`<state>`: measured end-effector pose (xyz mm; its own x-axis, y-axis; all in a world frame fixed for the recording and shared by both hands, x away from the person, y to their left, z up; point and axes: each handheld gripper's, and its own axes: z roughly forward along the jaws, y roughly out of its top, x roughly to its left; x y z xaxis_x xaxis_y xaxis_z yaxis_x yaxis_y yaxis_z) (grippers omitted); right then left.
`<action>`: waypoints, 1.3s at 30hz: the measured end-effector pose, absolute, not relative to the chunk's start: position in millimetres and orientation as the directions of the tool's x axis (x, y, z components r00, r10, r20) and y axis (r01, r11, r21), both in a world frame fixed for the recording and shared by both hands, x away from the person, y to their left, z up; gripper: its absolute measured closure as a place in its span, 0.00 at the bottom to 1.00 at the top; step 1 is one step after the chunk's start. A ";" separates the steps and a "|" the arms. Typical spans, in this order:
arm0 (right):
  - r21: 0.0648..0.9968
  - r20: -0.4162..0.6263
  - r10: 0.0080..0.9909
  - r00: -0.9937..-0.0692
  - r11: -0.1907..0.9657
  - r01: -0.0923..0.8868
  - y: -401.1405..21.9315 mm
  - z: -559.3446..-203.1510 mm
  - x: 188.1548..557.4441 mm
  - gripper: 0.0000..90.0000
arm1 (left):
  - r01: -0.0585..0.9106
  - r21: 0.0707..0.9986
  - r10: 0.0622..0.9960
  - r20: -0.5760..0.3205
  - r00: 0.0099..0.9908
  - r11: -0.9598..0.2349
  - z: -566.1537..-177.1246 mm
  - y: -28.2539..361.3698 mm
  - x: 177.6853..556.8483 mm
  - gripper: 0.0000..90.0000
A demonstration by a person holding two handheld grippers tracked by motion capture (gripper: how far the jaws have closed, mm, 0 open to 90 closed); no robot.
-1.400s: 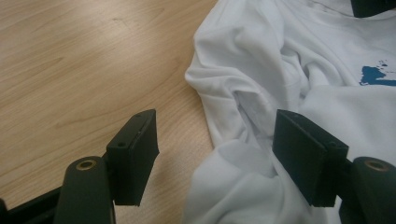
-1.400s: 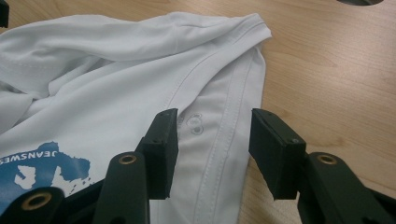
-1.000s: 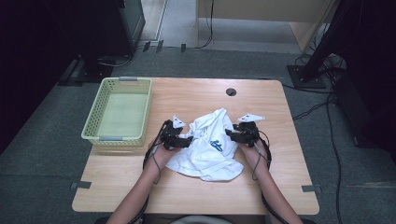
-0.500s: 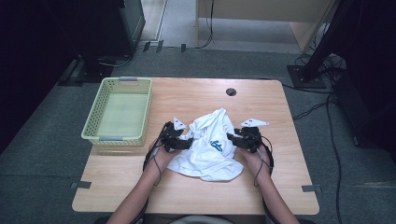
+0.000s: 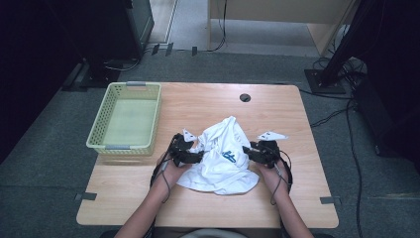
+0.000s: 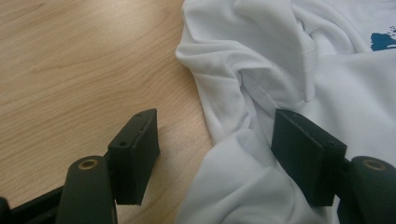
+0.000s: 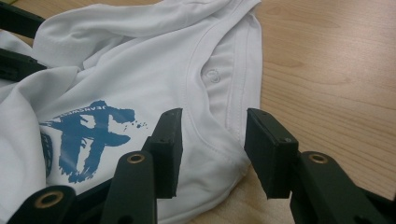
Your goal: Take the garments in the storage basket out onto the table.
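Two grippers flank the white shirt (image 5: 224,157): left gripper (image 6: 215,154) open, right gripper (image 7: 212,149) closing around the collar edge, not yet clamped; lift next.

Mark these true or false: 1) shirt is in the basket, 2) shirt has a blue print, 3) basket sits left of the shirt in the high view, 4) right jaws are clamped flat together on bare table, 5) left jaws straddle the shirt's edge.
1. The shirt is in the basket. False: it lies crumpled on the table, and nothing shows inside the basket.
2. The shirt has a blue print. True.
3. The basket sits left of the shirt in the high view. True.
4. The right gripper is clamped flat together on bare table. False: its jaws stand apart with a shirt fold between them, and they have just been closing.
5. The left gripper straddles the shirt's edge. True: one jaw is over wood, the other against cloth.
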<state>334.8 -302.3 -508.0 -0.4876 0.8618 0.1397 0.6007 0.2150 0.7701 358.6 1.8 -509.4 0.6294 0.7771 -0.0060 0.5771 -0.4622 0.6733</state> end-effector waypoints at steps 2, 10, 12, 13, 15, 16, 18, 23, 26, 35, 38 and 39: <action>0.772 0.138 0.863 -0.486 0.214 0.599 -302.6 -507.2 332.1 0.64 | 0.573 0.677 0.775 -0.006 0.632 -0.462 -509.8 2.9 357.5 0.36; 0.778 0.128 0.869 -0.477 0.210 0.592 -305.5 -504.7 320.4 0.64 | 0.571 0.677 0.772 -0.007 0.636 -0.464 -509.8 3.4 357.7 0.36; 0.780 0.132 0.872 -0.472 0.203 0.592 -307.1 -503.7 317.5 0.64 | 0.571 0.677 0.771 -0.007 0.637 -0.465 -509.8 3.7 357.7 0.36; 0.781 0.135 0.871 -0.472 0.200 0.592 -307.5 -503.1 316.0 0.64 | 0.569 0.678 0.770 -0.007 0.638 -0.465 -510.0 3.9 357.7 0.36; 0.780 0.136 0.872 -0.471 0.199 0.594 -307.8 -502.5 313.1 0.64 | 0.568 0.679 0.769 -0.008 0.639 -0.464 -510.2 4.0 357.7 0.36; 0.778 0.134 0.872 -0.472 0.202 0.595 -307.6 -502.6 311.6 0.64 | 0.568 0.680 0.769 -0.008 0.639 -0.465 -510.2 4.0 357.7 0.36; 0.775 0.136 0.873 -0.469 0.201 0.600 -306.8 -503.5 308.7 0.64 | 0.567 0.680 0.769 -0.008 0.640 -0.465 -510.2 4.2 357.6 0.36; 0.766 0.129 0.876 -0.466 0.210 0.607 -304.2 -508.6 303.9 0.64 | 0.567 0.679 0.768 -0.008 0.641 -0.467 -510.1 4.0 358.0 0.36; 0.763 0.122 0.877 -0.464 0.216 0.609 -303.1 -510.7 303.4 0.64 | 0.568 0.680 0.769 -0.008 0.639 -0.465 -510.2 4.1 357.8 0.36; 0.740 0.071 0.882 -0.466 0.267 0.617 -296.3 -517.6 302.2 0.78 | 0.564 0.682 0.766 -0.007 0.642 -0.466 -510.4 4.4 357.8 0.36; 0.738 0.048 0.880 -0.473 0.288 0.610 -293.1 -517.3 302.1 0.86 | 0.564 0.682 0.767 -0.007 0.642 -0.466 -510.5 4.5 357.7 0.36; 0.738 0.047 0.879 -0.475 0.290 0.609 -292.7 -517.3 302.5 0.90 | 0.563 0.683 0.767 -0.007 0.642 -0.465 -510.5 4.5 357.7 0.36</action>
<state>302.5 -292.7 -517.3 -0.4753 0.8785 0.0472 0.6090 0.2899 0.7383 357.7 4.5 -510.5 0.6419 0.7668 -0.0069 0.5634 -0.4655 0.6826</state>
